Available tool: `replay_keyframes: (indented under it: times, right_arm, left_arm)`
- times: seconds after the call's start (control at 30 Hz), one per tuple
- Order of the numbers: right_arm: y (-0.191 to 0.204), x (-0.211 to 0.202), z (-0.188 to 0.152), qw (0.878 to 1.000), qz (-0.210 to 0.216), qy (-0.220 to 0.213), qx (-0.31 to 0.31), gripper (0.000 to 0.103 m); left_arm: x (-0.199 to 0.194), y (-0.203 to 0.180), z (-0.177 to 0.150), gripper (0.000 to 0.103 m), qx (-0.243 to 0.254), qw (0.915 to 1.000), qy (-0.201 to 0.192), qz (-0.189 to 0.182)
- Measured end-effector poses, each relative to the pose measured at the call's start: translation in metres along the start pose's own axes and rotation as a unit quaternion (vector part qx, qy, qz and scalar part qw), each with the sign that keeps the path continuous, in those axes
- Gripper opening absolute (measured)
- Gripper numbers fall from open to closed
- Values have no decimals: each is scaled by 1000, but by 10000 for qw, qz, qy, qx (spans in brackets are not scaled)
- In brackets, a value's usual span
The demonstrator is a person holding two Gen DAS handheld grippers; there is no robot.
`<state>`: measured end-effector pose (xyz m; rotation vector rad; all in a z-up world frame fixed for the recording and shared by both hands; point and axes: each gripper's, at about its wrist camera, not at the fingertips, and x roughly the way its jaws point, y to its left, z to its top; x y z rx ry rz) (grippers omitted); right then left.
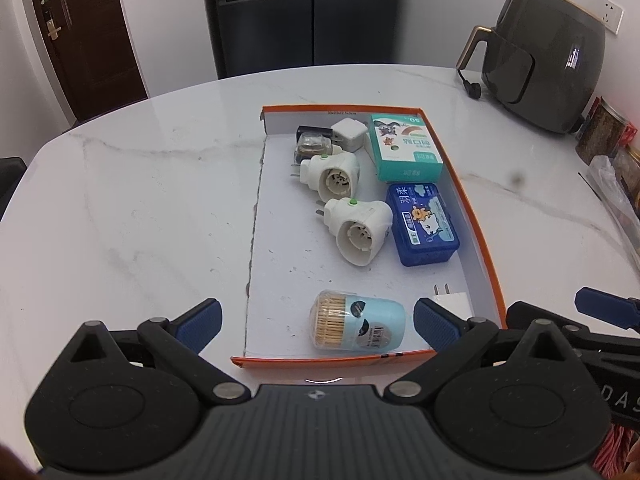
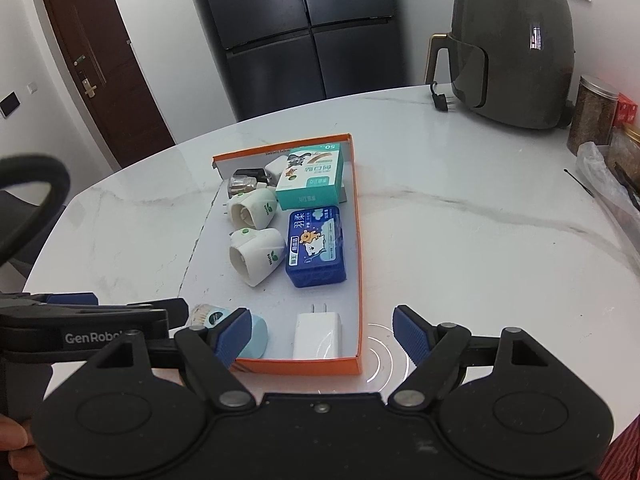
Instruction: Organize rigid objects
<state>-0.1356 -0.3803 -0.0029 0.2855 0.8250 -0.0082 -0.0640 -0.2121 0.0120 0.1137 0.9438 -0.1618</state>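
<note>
Both grippers hang back at the near edge of the orange box lid (image 1: 472, 204) — everything looks packed in.

Left wrist: left gripper (image 1: 318, 320), jaws wide and empty, frames the toothpick jar (image 1: 358, 325) on its side, apparently just tucked in. Right wrist: right gripper (image 2: 322, 334), jaws spread, holding nothing, sits over the white charger (image 2: 318, 334) in the near corner — table (image 2: 480, 240) around it bare.

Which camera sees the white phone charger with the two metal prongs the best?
The right wrist view. The white charger lies there in full, prongs and body, inside the orange box. In the left wrist view, the charger is half hidden behind a finger of the left hand-held gripper.
</note>
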Motion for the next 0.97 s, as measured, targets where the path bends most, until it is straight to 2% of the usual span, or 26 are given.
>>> replay_keyframes:
  times: [0.47,0.97]
  right_arm:
    - [-1,9,4,9999,71,131,50,92]
    - [4,14,5,9998,-93,172,69,92]
  left_arm:
    - [8,3,3,103,-18,10000,87,-22]
    - [12,8,3,103,34,9997,171,-190]
